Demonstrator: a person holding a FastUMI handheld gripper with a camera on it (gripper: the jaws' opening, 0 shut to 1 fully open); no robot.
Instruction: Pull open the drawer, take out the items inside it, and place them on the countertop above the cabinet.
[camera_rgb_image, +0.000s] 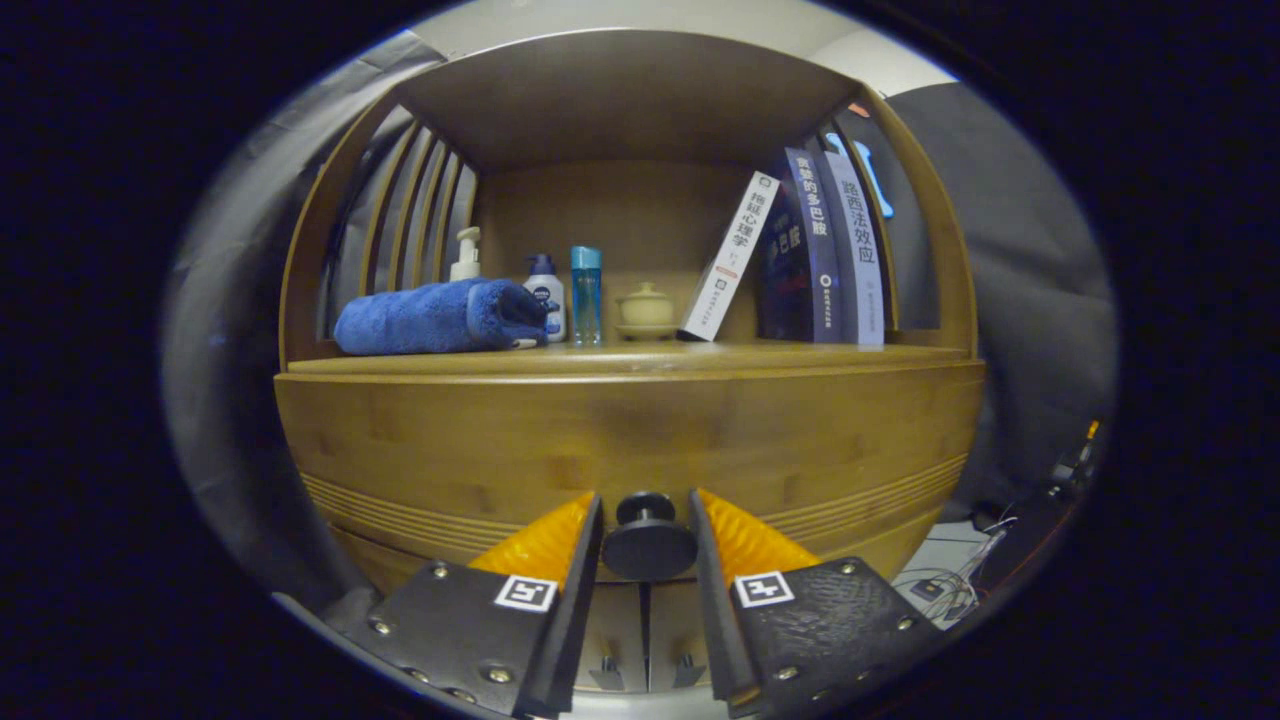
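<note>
Wooden cabinet (620, 440) fills the scene, its countertop (630, 360) at twelve o'clock carrying a blue towel (440, 317), bottles and books. Below, the closed drawer (640, 520) faces the gripper (645, 535); its round knob (648, 540) sits between the parted fingers, seemingly ungripped.

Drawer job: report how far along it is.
Nothing looks done: the drawer front sits flush with the cabinet. In hand: the claw is open around the drawer knob, its fingers either side and not visibly pressing. Left: grip, pull the drawer open, lift its contents onto the countertop.
</note>
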